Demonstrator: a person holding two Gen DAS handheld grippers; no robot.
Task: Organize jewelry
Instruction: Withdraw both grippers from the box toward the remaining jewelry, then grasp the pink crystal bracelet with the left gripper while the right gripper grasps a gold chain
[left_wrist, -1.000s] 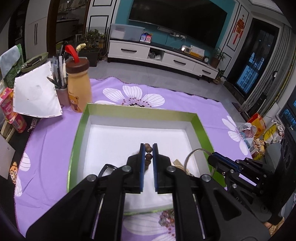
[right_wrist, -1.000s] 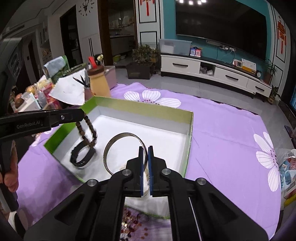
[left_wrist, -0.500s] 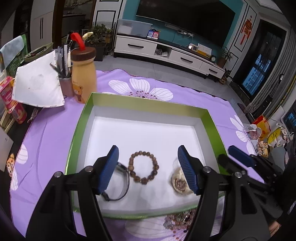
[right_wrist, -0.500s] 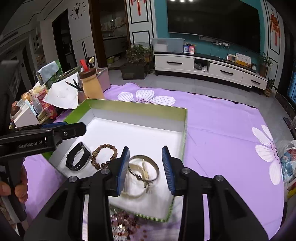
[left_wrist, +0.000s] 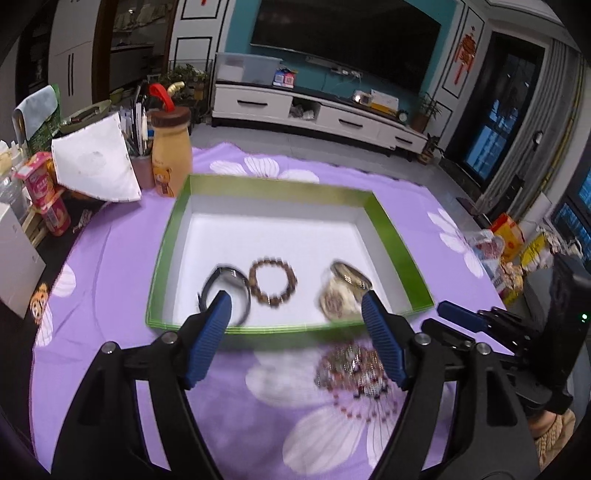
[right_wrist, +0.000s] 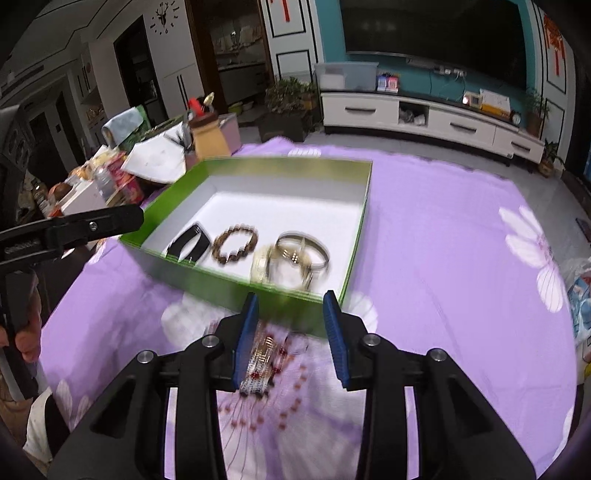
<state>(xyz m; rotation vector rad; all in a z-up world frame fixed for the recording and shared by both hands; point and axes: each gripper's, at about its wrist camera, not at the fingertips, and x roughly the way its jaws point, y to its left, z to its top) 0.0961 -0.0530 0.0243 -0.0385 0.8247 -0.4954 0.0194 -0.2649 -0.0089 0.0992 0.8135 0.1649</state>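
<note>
A green-rimmed box (left_wrist: 391, 236) sits on the purple flowered cloth (right_wrist: 443, 229) covering the surface, holding a row of jewelry near its front wall: a black band (left_wrist: 223, 282) at left, a brown beaded bracelet (left_wrist: 273, 282) in the middle, and a pale disc-shaped piece (left_wrist: 334, 301) lying against a metal bangle (right_wrist: 303, 253) at right. Still outside the box, just in front of its near wall, lies a beaded necklace (right_wrist: 264, 358) with red stones and a glittering strip, blurred in both views. The left claw (left_wrist: 295, 325) is spread wide and grips nothing; the right claw (right_wrist: 291, 325) is likewise parted and empty, poised over the necklace. That piece looks light, limp and prone to trailing or snagging — a pinch on its denser glittering strip would likely carry it better than a grab at loose strands, which could slip through the pads. The bangle, by contrast, appears stiff and slick, the beaded bracelet firm enough to lift by a single bead. A second ago the left claw was clamped on the beaded bracelet and the right claw closed at the bangle, both held above the box; half a second ago both had let go with the pieces lying inside, and now both claws have drawn back toward the near edge of the surface.
</note>
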